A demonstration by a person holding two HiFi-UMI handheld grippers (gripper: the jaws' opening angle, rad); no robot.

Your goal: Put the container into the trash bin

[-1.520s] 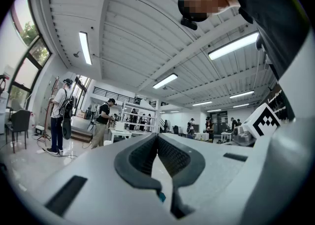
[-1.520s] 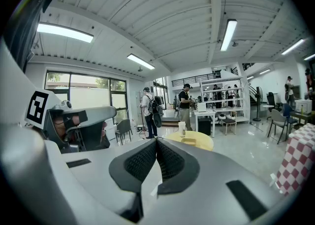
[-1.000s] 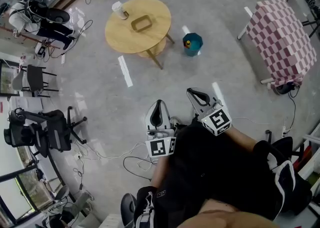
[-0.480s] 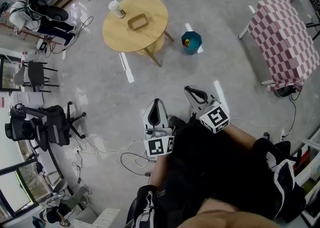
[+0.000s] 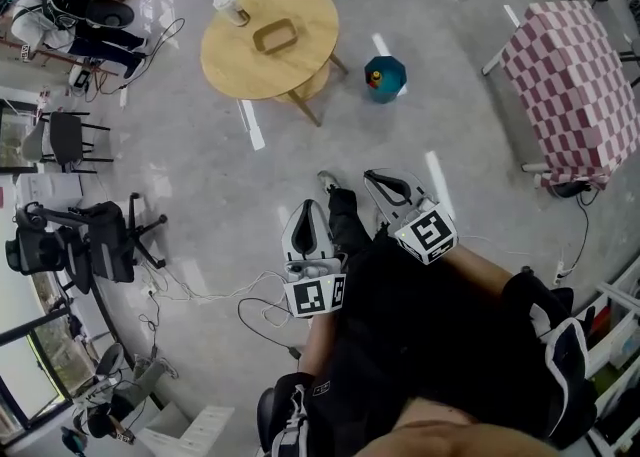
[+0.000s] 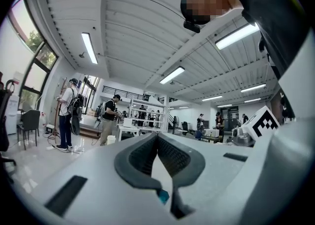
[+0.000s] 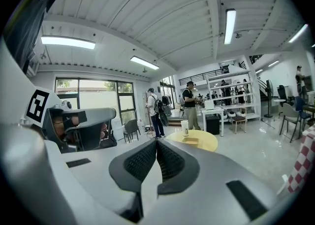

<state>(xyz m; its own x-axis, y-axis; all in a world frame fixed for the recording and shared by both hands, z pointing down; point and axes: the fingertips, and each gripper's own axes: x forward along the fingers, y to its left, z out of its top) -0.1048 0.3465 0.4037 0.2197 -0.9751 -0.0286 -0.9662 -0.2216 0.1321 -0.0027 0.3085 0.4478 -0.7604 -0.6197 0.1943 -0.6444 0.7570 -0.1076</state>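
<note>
A shallow brown container point(image 5: 273, 36) lies on the round wooden table point(image 5: 240, 63) at the top of the head view, beside a white cup point(image 5: 229, 7). A teal trash bin point(image 5: 384, 79) stands on the floor just right of the table. My left gripper point(image 5: 308, 208) and right gripper point(image 5: 373, 178) are held close to the body, far short of the table, both shut and empty. The right gripper view looks past the shut right gripper point(image 7: 156, 141) at the container point(image 7: 191, 140) and cup point(image 7: 185, 127) on the yellow table top. In its own view the left gripper point(image 6: 157, 135) points across the room.
A table with a red-checked cloth point(image 5: 575, 85) stands at the right. Office chairs point(image 5: 90, 245) and desks line the left side, and cables point(image 5: 250, 307) trail over the floor near my feet. White tape strips point(image 5: 250, 125) mark the floor. Several people point(image 7: 189, 105) stand behind the table.
Both grippers have drifted forward toward the table, still shut. A foot has stepped out ahead between them. The container, cup and bin have kept their places.
</note>
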